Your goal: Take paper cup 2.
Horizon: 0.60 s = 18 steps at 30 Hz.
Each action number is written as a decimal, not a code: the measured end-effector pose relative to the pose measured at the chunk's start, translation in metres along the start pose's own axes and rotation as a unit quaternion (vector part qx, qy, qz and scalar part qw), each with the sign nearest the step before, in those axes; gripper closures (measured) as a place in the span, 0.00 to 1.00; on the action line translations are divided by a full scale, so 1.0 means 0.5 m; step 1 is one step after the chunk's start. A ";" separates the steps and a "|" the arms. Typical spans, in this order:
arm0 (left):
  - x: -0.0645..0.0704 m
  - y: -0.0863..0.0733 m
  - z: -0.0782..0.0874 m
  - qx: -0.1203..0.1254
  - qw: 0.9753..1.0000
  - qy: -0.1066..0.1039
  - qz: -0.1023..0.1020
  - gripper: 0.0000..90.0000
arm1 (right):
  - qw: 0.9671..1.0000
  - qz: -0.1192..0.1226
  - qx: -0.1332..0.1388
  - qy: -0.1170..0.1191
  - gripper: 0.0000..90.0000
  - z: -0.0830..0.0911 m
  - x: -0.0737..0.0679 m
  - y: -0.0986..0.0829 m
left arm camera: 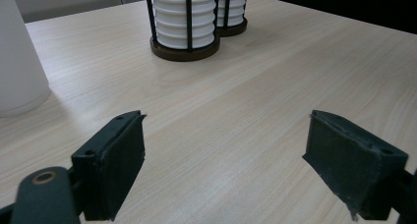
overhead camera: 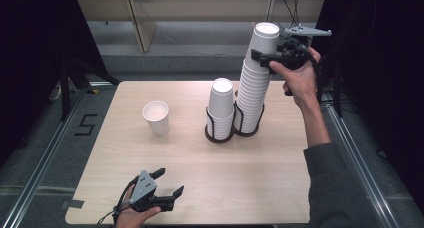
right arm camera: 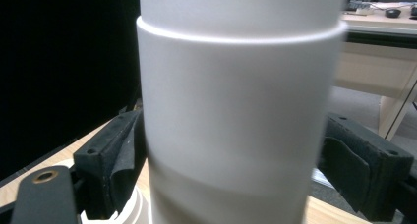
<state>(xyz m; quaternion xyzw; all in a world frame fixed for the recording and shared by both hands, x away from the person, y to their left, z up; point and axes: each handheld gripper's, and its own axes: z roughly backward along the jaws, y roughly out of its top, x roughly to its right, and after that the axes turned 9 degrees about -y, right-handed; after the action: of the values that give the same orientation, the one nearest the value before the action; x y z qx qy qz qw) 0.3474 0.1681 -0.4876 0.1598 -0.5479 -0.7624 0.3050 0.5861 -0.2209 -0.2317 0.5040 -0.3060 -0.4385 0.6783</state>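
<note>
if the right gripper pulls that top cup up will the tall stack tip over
Possibly. The tall stack already leans and rises well above its wire holder, so it looks top-heavy. The top cup between the right gripper jaws looks thin paper, likely light and easily crushed.

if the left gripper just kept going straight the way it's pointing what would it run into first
Probably the nearer cup holder with its short stack. The left gripper has bare table ahead between its open jaws, and the single cup sits off to the side. Depth is hard to judge.

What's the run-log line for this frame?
right gripper: shut on top cup of tall stack | left gripper: open, low over table | loose cup: upright
</note>
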 end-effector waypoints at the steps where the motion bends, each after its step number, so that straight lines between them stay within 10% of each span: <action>1: 0.000 0.000 0.000 0.000 1.000 0.000 0.000 0.16 | 1.000 0.003 -0.001 -0.003 0.17 -0.005 -0.002 0.002; 18: -0.002 0.000 0.001 0.004 1.000 -0.006 0.002 0.16 | 1.000 0.011 -0.012 -0.009 0.19 -0.050 -0.010 0.008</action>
<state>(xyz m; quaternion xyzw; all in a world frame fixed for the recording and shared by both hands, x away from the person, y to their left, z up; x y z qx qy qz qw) 0.3480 0.1689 -0.4876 0.1557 -0.5533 -0.7604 0.3024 0.6068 -0.2056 -0.2354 0.4881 -0.3124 -0.4391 0.6865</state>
